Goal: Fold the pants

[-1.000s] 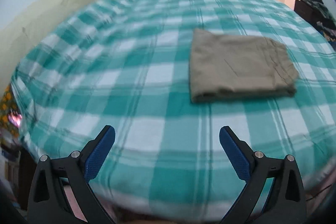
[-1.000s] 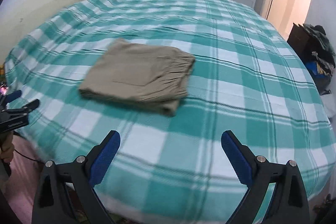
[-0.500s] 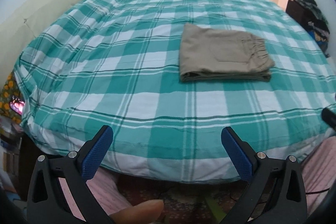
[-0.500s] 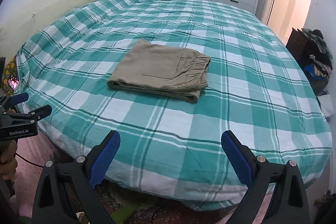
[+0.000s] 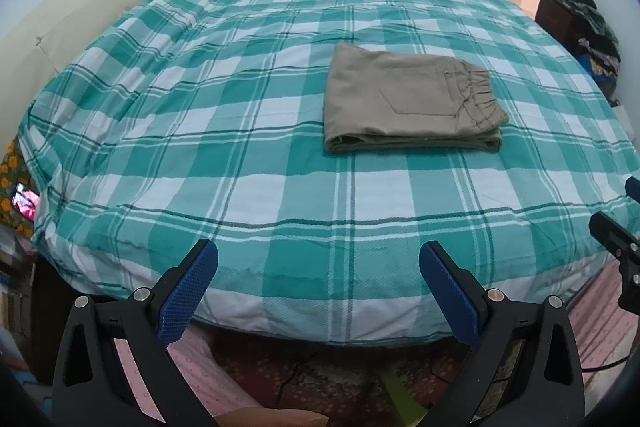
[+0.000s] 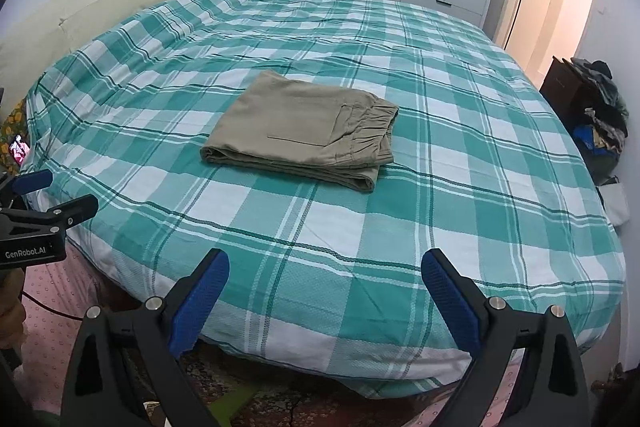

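Fingers point(image 5: 188, 291) spread wide on both grippers, holding nothing, hovering near bed edge point(image 6: 320, 339); pants point(image 6: 304, 131) lying folded, seemingly finished, nothing left but withdrawing.

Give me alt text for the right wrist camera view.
Folded khaki pants lie flat on a green-and-white checked bed. The open, empty right gripper fills the foreground short of the bed's edge, with the left gripper at far left.

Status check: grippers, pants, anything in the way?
Left gripper open, empty, off the bed's near edge. Right gripper open, empty. Pants folded flat on checked bedspread. Nothing on them.
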Tool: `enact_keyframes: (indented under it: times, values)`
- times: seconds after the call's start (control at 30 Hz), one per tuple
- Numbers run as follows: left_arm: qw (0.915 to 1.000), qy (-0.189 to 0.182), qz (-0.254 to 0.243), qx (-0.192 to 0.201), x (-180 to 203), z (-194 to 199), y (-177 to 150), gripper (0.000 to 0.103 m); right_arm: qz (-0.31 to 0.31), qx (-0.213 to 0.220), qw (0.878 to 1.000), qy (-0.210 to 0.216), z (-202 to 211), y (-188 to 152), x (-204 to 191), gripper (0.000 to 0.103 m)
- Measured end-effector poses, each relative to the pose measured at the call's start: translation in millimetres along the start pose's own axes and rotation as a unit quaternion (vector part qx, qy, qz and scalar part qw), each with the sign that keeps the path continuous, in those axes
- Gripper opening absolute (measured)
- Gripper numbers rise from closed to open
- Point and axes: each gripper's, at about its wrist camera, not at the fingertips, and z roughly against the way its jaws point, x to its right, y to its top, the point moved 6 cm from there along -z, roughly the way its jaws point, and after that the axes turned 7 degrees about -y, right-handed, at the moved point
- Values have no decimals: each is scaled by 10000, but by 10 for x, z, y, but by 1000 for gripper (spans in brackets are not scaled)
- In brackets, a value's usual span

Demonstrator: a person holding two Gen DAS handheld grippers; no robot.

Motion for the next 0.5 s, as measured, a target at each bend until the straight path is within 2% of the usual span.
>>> enact_keyframes:
  times: [0.2,0.33,0.5]
  values:
    - [10000,-11,-25,35,13,42,7,101,-19,38,10000,-80,13,43,36,96]
    - [9998,-163,91,-3,3,67,5,101,0,111,9999,-70,58,87,28,96]
    - [9999,-60,14,104,29,86,9,101,50,184,9998,-17,89,146,-28,96]
